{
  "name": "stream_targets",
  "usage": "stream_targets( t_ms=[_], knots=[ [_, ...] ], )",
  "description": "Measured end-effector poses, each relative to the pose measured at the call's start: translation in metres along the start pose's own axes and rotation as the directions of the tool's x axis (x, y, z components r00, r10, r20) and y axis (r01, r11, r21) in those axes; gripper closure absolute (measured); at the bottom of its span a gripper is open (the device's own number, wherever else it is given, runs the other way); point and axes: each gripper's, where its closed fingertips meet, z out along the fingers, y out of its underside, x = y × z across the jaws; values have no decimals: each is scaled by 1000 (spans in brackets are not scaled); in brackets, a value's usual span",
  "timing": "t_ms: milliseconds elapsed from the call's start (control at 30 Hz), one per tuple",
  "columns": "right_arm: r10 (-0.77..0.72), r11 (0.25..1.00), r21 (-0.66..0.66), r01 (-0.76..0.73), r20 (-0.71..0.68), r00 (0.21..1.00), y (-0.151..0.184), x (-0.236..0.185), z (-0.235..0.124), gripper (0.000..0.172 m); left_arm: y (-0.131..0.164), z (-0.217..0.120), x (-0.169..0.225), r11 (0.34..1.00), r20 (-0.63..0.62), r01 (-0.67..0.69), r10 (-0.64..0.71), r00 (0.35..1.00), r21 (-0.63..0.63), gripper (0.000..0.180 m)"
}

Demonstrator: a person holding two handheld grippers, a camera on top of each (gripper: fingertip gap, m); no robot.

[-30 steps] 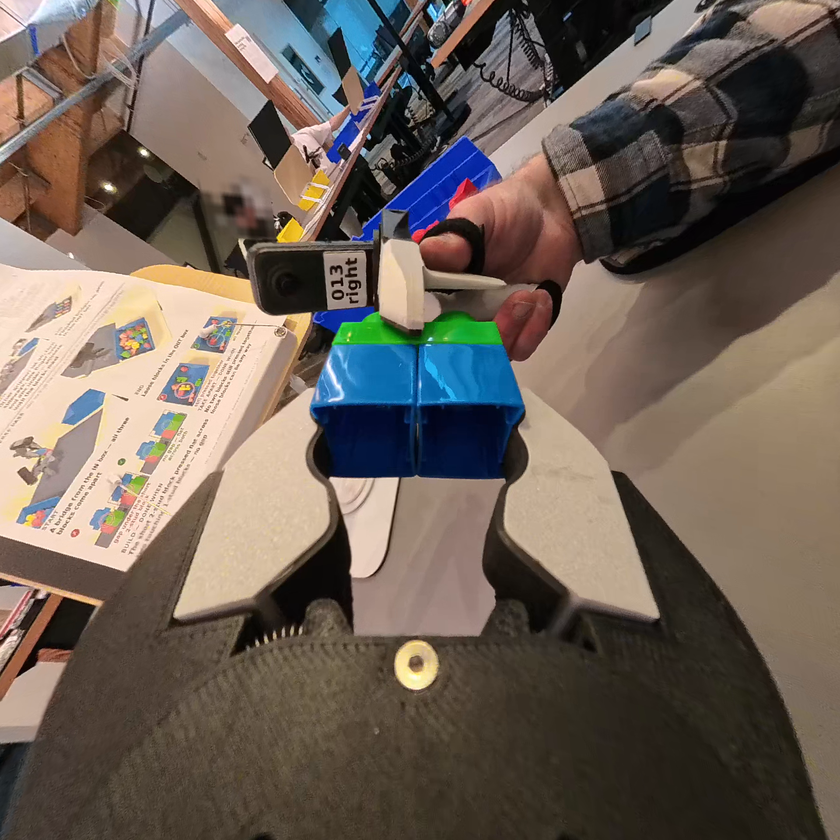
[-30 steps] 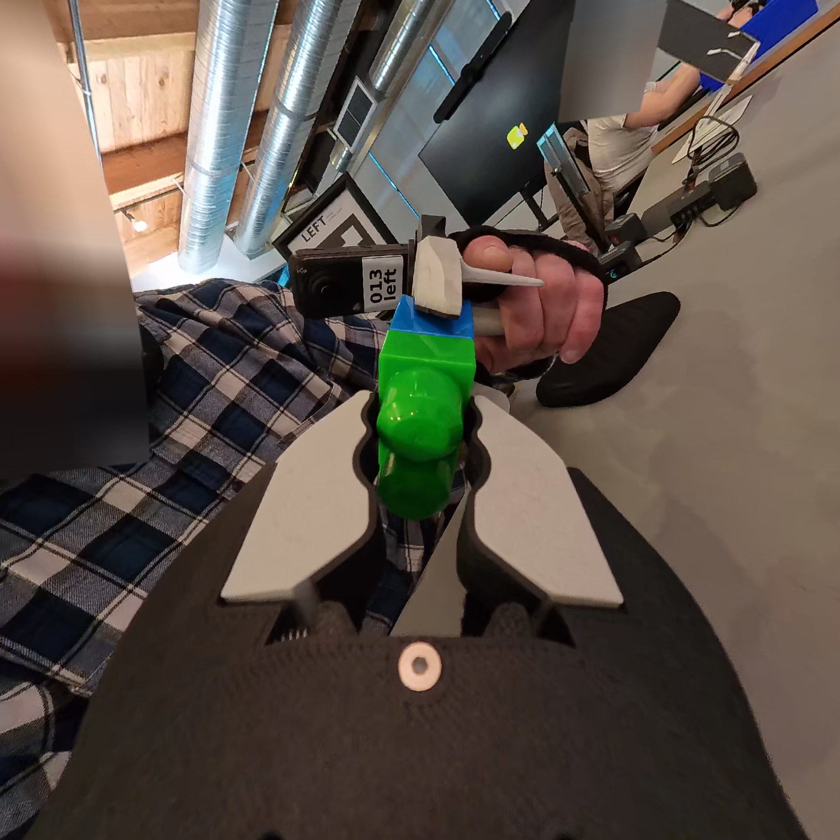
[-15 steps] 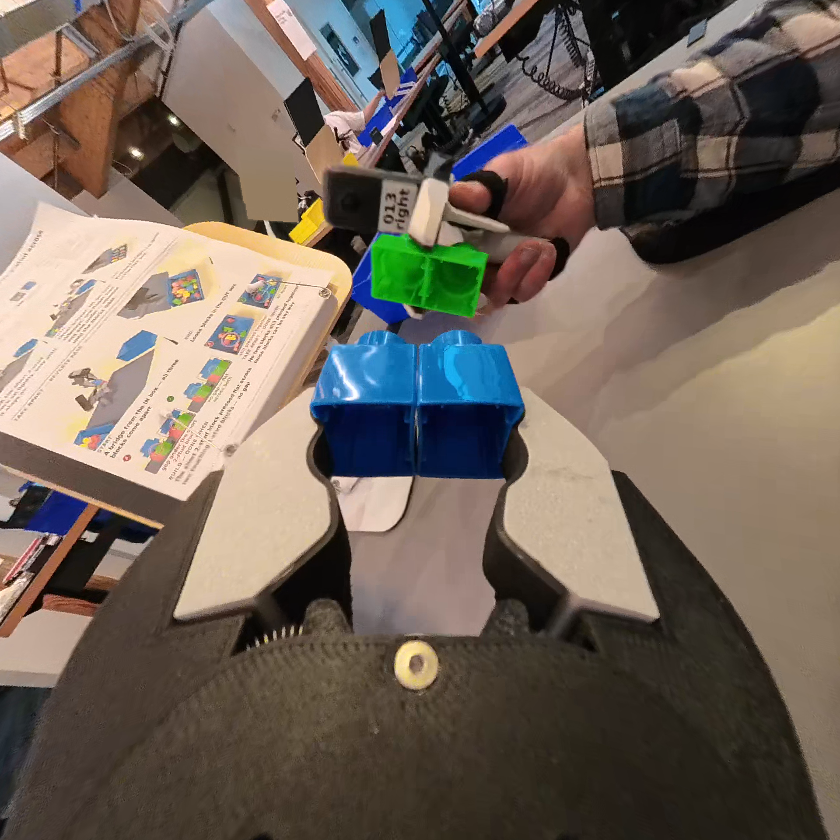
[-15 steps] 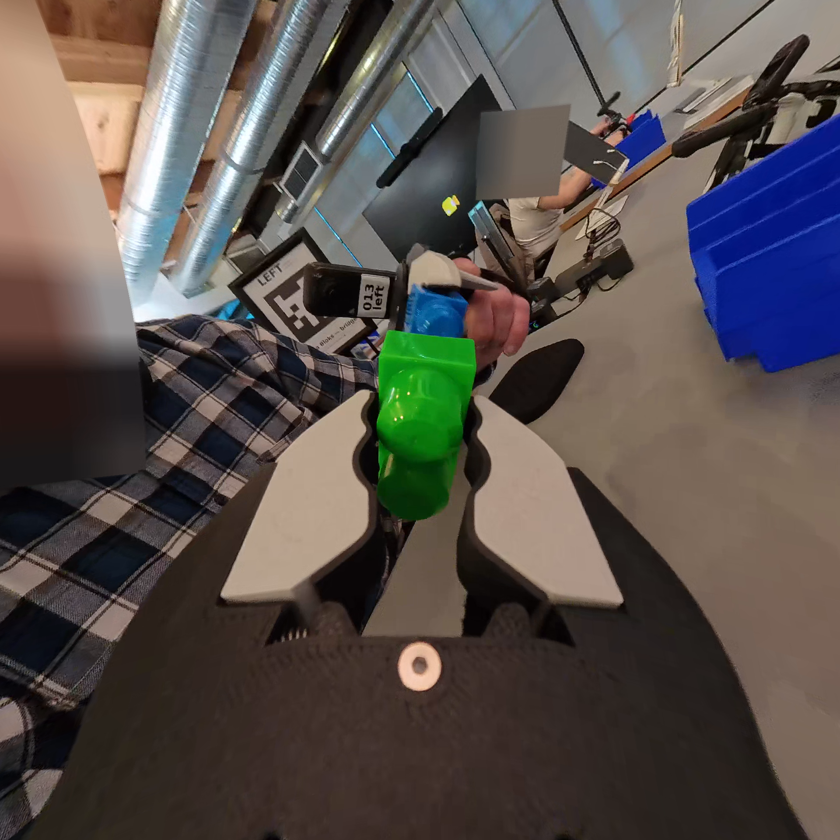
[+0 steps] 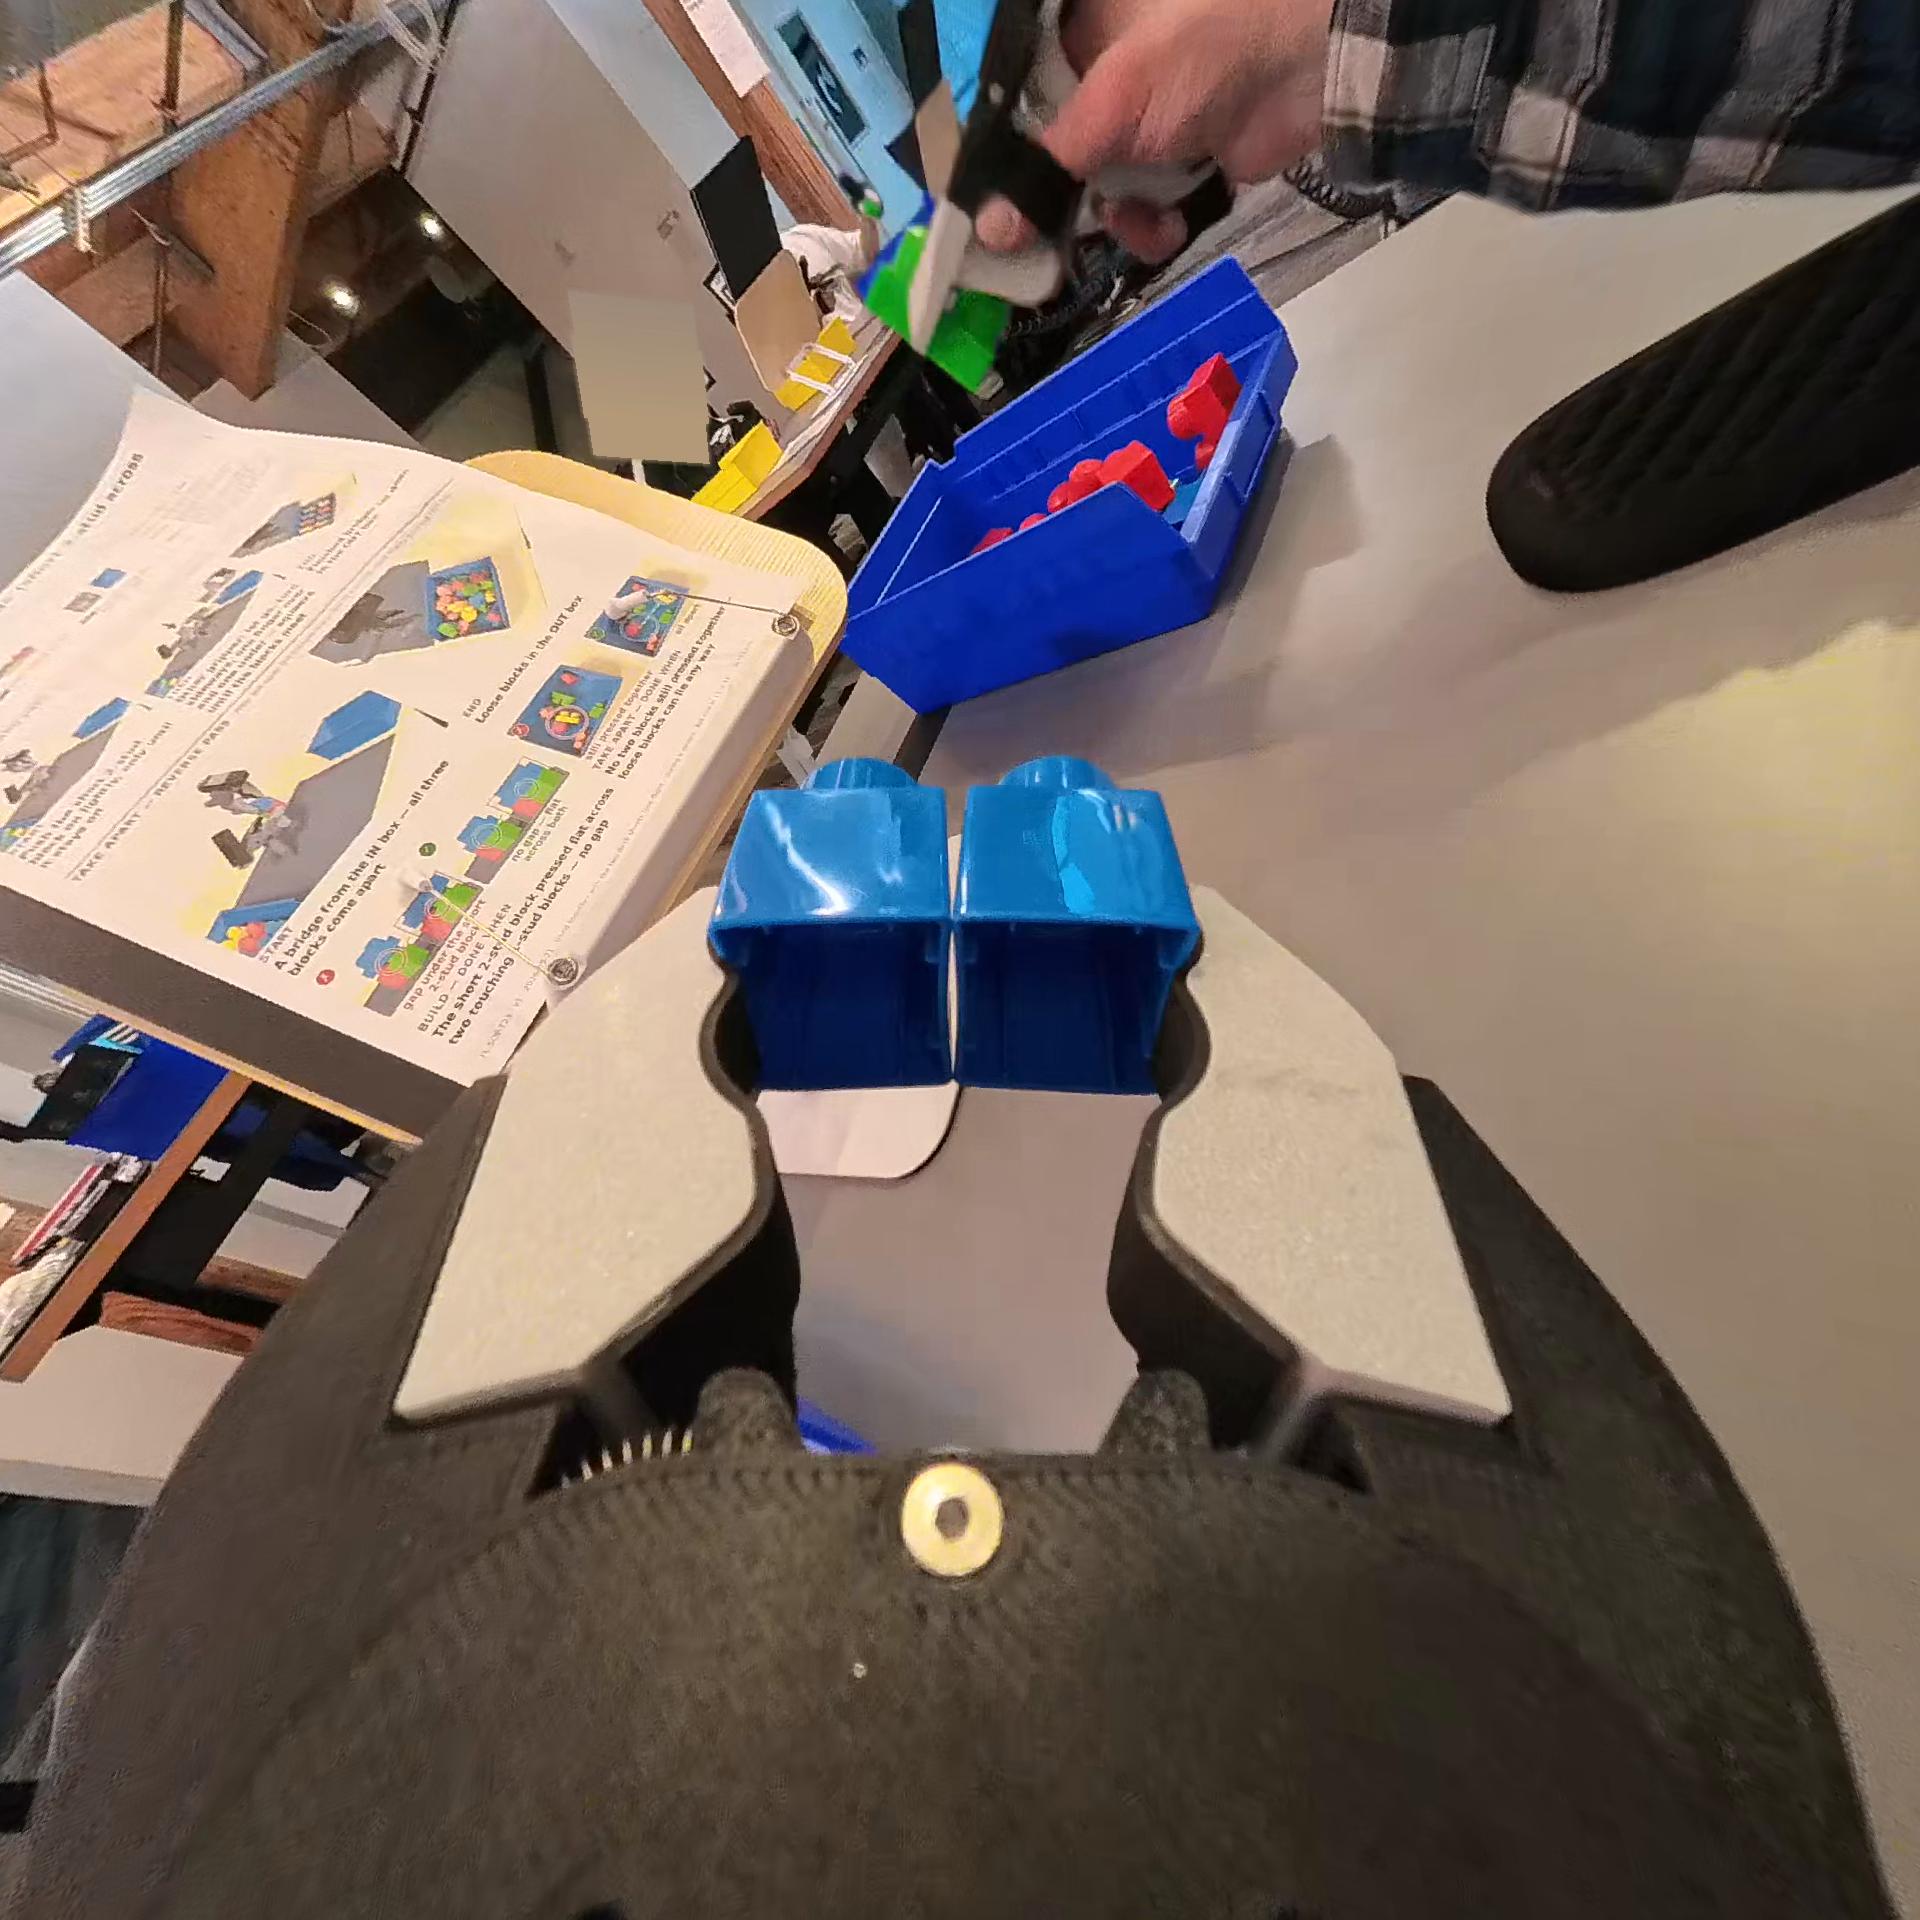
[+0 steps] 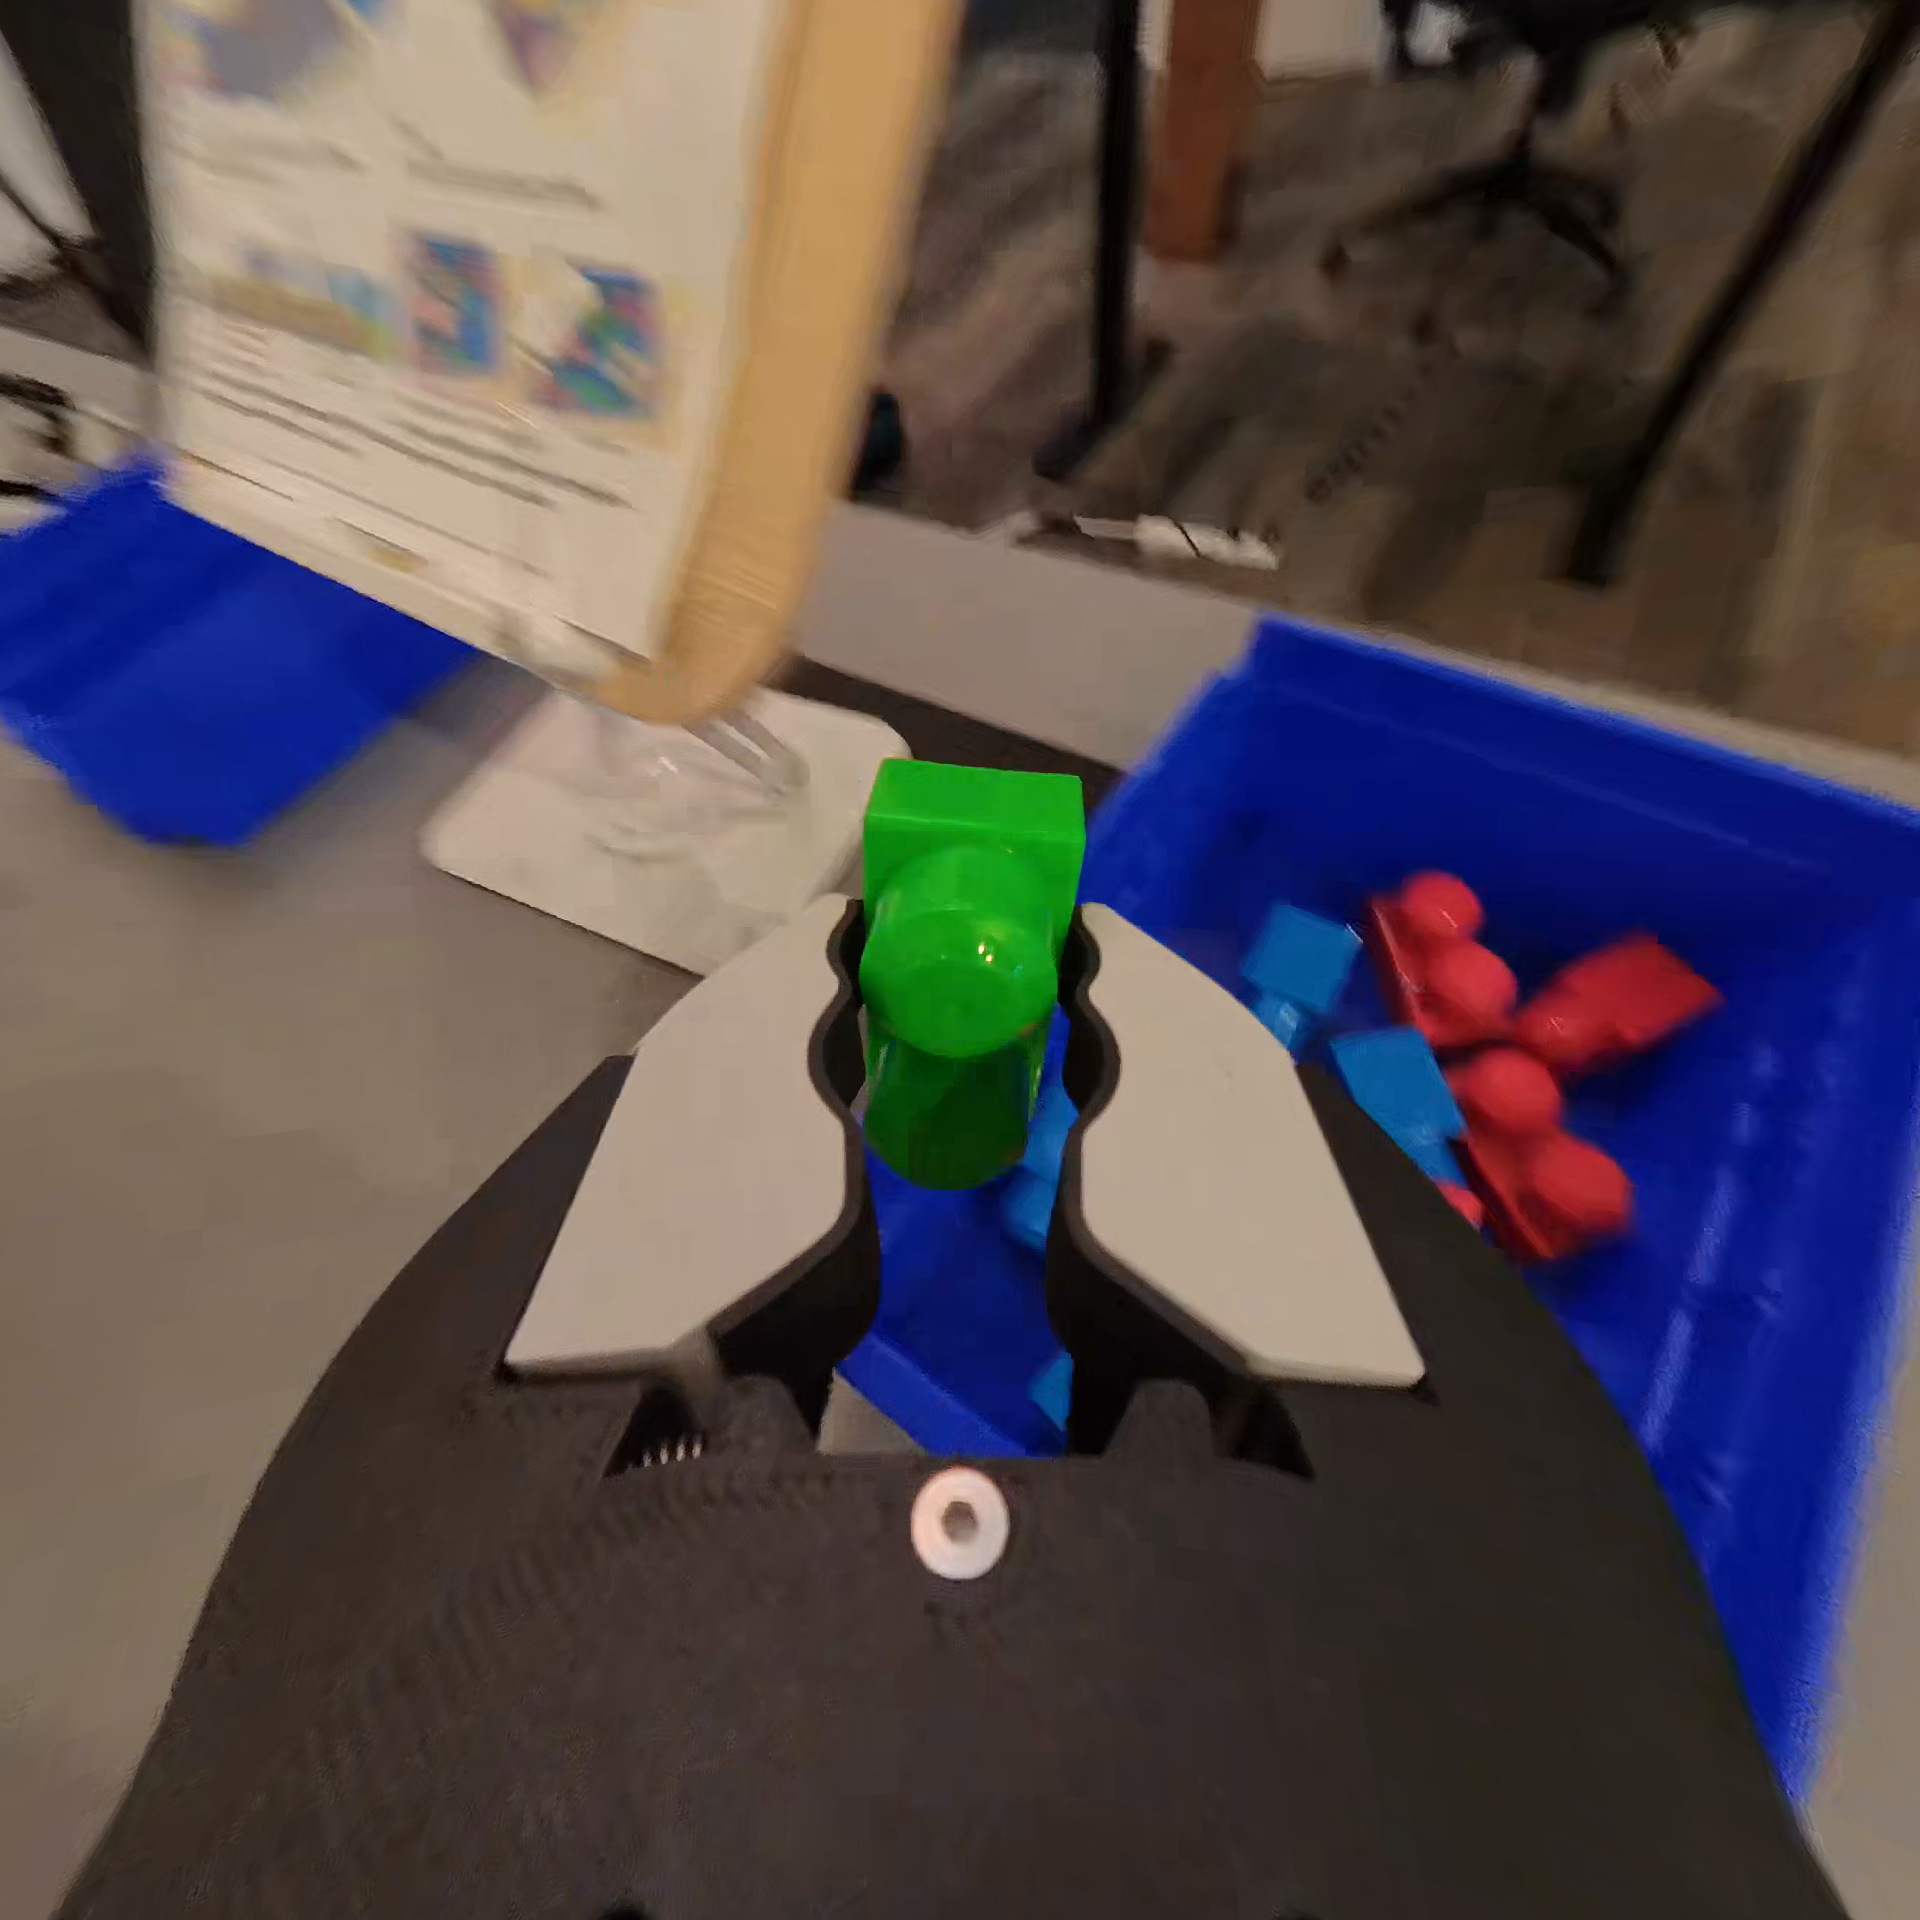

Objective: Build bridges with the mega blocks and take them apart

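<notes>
L tongs (image 5: pixel 954 1023) clamp two glossy blue blocks (image 5: pixel 951 935) side by side; R tongs (image 6: pixel 961 1023) clamp green block (image 6: pixel 966 935). Blue bin (image 6: pixel 1558 727) holds red blocks (image 6: pixel 1496 1049) & blue ones.

Your grey table (image 5: pixel 1558 935) carries a blue bin (image 5: pixel 1039 613), a white stand base (image 6: pixel 623 842), and a black pad (image 5: pixel 1714 416).

Two tools: the left tool (image 5: pixel 954 997) clamps two single-stud blue blocks (image 5: pixel 836 904) side by side, the right tool (image 6: pixel 961 966) clamps one green block (image 6: pixel 966 914). Two blue bins (image 6: pixel 1558 769), the nearer one holding several red blocks (image 6: pixel 1496 1049) and a few loose blue blocks (image 6: pixel 1299 961), blurred. One instruction sheet (image 5: pixel 312 707) on one stand
</notes>
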Motion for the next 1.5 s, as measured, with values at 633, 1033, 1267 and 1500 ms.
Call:
stream_targets(
  t_ms=[633,1033,1267,1500],
  knots=[
    [-135,987,123,102,308,942,-27,-117,4,100,-7,8,-3,997,1,67,-67,998,50,105],
    [169,986,-164,-44,934,314,17,-371,5,95,-28,9,10,995,-3,-10,10,1000,96,105],
    [297,954,-291,-68,951,87,36,-415,11,112,-35,12,16,992,1,-64,64,998,106,105],
    [294,953,-293,-77,956,-3,36,-424,9,135,-33,12,17,992,7,-70,69,998,107,105]
  ],
)
